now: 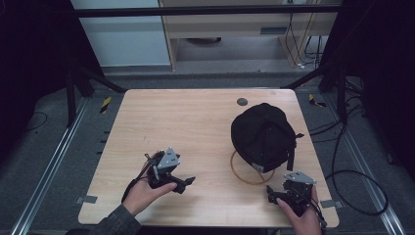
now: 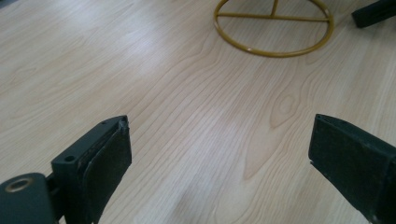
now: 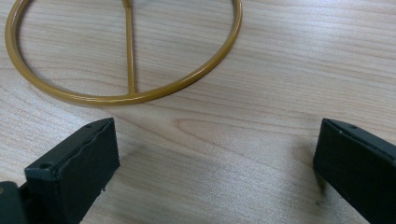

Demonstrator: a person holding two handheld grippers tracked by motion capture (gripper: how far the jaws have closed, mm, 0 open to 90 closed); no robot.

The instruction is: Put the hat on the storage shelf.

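1. My right tool (image 1: 272, 194) sits at the near right edge of the tabletop (image 1: 195, 127). Its jaws stand wide apart with nothing between them, only bare wood grain in the right gripper view.
2. My left tool (image 1: 188, 183) is near the front left of the tabletop, pointing right. Its jaws are also spread apart and hold nothing.
3. Just beyond my right tool lies a gold wire ring (image 3: 123, 51), flat on the wood, with a straight bar across its inside. It is the base of a stand. In the left gripper view the same ring (image 2: 274, 28) lies farther off, well apart from that tool.
4. Above the ring, a black cap (image 1: 263, 136) sits domed side up, seams running down from its crown and a strap hanging at its right side. It covers the far part of the ring; I cannot tell what carries it underneath.
5. Farther back, a small dark round disc (image 1: 242, 102) is set in the tabletop.
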